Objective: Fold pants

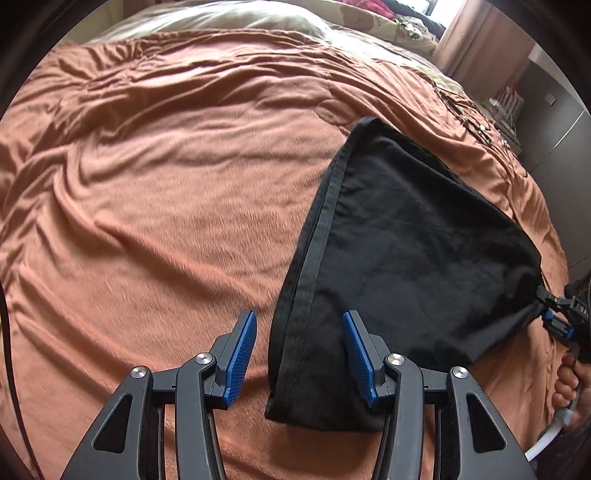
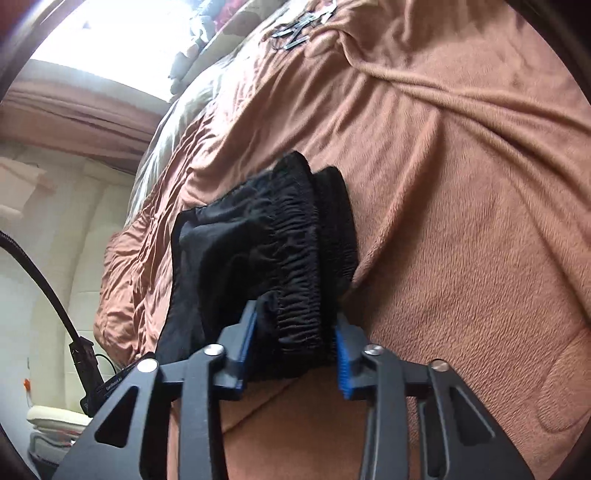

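Note:
Black pants [image 1: 413, 258] lie folded on a brown blanket [image 1: 166, 203], with their hemmed edge running down the left side. My left gripper [image 1: 300, 317] hangs open over that near edge; the fabric lies below and between its blue pads [image 1: 242, 354] without touching them. At the right edge of the left wrist view, my right gripper [image 1: 554, 321] pinches the pants' far corner. In the right wrist view, the right gripper [image 2: 295, 314] is shut on the bunched elastic waistband [image 2: 295, 266] of the pants, with fabric filling the gap between its pads.
The blanket [image 2: 461, 221] covers a bed, with cream bedding [image 1: 229, 18] beyond it. Small metal clips [image 1: 476, 125] lie on the blanket near the far right edge. A black cable and device [image 2: 85, 354] stand beside the bed. A hand [image 1: 567, 380] holds the right gripper.

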A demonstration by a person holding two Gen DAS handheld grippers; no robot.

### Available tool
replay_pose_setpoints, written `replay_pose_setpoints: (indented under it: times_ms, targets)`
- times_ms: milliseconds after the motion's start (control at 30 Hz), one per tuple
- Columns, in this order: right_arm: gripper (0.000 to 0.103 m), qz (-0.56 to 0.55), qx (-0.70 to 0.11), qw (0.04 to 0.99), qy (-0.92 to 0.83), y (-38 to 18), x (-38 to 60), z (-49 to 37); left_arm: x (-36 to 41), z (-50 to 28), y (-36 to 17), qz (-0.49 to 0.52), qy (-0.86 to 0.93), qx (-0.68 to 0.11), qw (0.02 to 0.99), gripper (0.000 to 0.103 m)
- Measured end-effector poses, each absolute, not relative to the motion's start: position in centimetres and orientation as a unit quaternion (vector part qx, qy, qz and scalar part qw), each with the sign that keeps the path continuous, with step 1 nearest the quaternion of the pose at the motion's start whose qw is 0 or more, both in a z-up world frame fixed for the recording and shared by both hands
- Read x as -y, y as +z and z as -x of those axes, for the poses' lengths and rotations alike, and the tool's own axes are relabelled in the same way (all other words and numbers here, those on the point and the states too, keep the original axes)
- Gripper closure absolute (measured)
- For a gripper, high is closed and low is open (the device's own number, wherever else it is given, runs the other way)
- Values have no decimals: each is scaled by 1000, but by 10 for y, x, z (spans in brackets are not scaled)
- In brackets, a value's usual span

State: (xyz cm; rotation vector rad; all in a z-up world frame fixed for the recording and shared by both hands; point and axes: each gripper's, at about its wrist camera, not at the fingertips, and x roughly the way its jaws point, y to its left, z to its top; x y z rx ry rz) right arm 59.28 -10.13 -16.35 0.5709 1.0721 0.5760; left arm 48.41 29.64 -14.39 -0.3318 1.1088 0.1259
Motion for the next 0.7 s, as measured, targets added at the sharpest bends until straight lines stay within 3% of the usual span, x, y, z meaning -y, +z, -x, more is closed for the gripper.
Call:
replay_pose_setpoints:
  times_ms: [633,700]
  targets:
    - [79,-250,-482,800,256,-156,105,-580,-295,-491,-178,187,44,-539,820,48]
    - [79,-249,-483,800,255,-156,103,-580,-297,-490,-177,193,48,-533,822,53]
